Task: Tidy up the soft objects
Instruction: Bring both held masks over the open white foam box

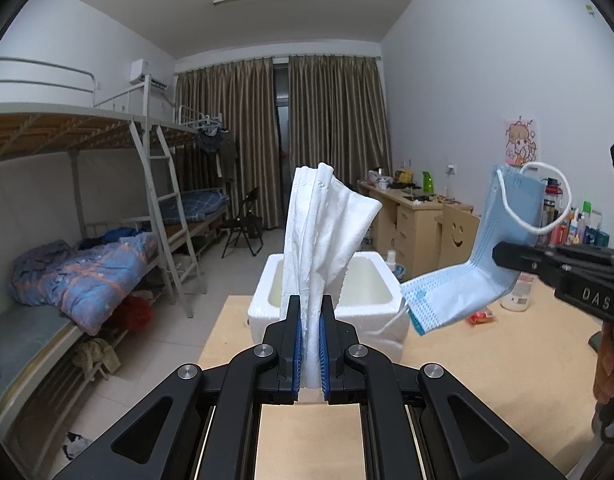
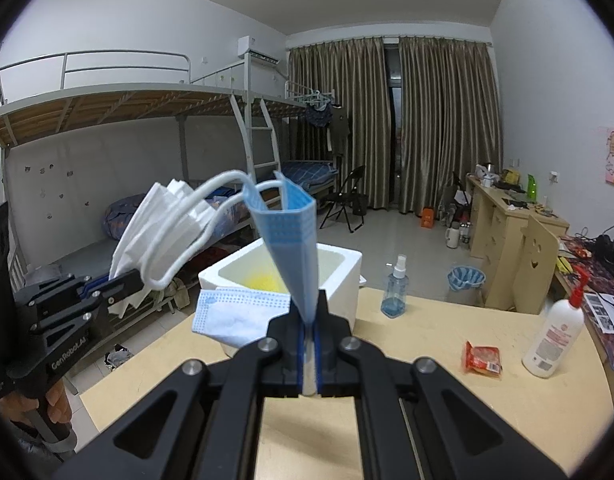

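Mask (image 2: 295,240), blue, is being pinched in the right gripper (image 2: 310,312) above the desk (image 2: 427,360), over the white foam box (image 2: 347,276) at its far edge. The left gripper (image 1: 310,320), reading "GenRobot.AI" in the right view, is clamping white tissue (image 1: 323,224). "DAS" is showing on the right one. Bunk beds (image 1: 87,184) are lining the room's left wall.
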`<state>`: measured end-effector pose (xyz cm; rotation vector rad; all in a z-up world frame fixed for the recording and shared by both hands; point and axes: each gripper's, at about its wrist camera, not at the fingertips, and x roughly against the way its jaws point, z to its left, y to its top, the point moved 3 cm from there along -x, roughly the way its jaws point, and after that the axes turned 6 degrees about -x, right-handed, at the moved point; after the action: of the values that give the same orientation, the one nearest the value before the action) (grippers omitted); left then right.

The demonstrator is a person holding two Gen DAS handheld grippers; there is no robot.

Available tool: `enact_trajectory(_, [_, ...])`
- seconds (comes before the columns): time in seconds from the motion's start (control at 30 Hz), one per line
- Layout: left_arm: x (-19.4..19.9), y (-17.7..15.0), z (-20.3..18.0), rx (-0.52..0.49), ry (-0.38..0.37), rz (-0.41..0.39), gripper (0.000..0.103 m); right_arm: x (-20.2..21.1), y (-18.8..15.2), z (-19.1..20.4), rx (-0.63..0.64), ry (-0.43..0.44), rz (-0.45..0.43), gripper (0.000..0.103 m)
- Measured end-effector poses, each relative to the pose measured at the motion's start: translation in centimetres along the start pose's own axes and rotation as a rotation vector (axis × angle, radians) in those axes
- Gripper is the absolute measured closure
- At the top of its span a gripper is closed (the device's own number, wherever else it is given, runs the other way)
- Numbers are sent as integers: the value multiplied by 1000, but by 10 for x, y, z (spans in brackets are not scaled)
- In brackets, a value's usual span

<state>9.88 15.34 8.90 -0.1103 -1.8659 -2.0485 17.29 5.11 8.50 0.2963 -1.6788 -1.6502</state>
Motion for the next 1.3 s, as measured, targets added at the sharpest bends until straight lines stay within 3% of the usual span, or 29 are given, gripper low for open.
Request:
enact_trajectory(0.23, [-25,19,14,-8,13,-8,95,-23,14,-4,9,-6,11,97])
enact_trajectory(0.8, [-91,49,23,-15,-36,33,95,-62,42,-17,7,-4,14,97])
enact_trajectory(1.3, [-148,52,38,17,-54,96,95,-108,51,-22,5,46,46,97])
